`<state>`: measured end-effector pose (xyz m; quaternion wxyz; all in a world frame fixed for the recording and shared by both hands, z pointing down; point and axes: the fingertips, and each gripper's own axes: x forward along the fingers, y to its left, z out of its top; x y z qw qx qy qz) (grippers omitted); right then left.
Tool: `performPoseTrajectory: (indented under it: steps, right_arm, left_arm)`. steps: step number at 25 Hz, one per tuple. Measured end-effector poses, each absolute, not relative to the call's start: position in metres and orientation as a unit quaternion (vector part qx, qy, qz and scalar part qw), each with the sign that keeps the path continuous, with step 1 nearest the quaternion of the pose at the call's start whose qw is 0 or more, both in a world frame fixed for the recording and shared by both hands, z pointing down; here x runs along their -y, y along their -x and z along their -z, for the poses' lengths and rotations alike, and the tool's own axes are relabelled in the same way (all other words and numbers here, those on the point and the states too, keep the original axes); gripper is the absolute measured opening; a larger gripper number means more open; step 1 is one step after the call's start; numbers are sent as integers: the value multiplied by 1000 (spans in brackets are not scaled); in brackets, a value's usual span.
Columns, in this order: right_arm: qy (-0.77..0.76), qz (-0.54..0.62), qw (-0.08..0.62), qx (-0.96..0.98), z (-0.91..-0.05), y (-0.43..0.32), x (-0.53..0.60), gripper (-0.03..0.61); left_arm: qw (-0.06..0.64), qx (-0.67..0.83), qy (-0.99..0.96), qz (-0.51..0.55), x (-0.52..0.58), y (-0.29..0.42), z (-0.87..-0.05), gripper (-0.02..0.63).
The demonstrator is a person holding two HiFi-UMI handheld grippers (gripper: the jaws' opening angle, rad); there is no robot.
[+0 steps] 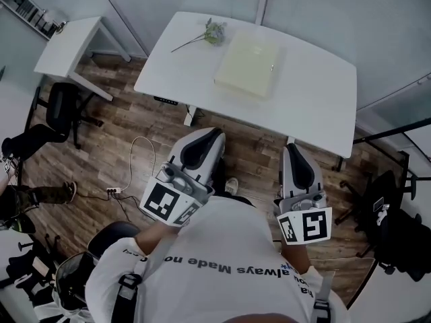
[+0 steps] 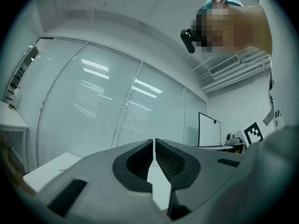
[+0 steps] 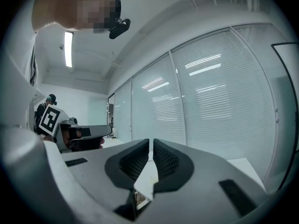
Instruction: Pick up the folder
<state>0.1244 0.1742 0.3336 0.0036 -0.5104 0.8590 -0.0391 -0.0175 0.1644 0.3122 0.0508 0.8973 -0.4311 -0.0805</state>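
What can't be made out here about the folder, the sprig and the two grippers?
- folder: head view, too small to show contents; not seen in either gripper view.
- sprig: head view, too small to name the plant.
- Hands on left gripper and right gripper: head view, hidden under the marker cubes.

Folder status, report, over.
Shut, empty: left hand-held gripper, right hand-held gripper, short of the table. The folder lies flat, untouched. A flower beside it.
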Motion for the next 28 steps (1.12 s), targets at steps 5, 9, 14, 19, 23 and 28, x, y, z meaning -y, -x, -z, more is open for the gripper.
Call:
performPoseTrajectory:
  steps: [5, 9, 14, 19, 23, 28]
  right_arm:
    - [509, 35, 0, -860, -332, -117, -143, 31]
    - [509, 34, -1, -860, -332, -112, -115, 31]
    - [509, 35, -5, -860, -331, -95, -69, 31]
    - [512, 33, -7, -858, -330, -79, -20, 31]
    - [521, 33, -5, -853, -329, -67, 17, 31]
    - [531, 30, -3, -847, -324, -51, 61, 31]
  left_arm:
    - [53, 428, -898, 83, -133, 23, -313, 21]
    - [55, 426, -899, 84, -104, 27, -316, 21]
    - [58, 422, -901, 85, -59, 42, -315, 21]
    - [61, 416, -903, 86, -9, 56, -315, 21]
    - [64, 404, -908, 87, 30, 66, -315, 21]
    - [63, 392, -914, 85, 76, 81, -312, 21]
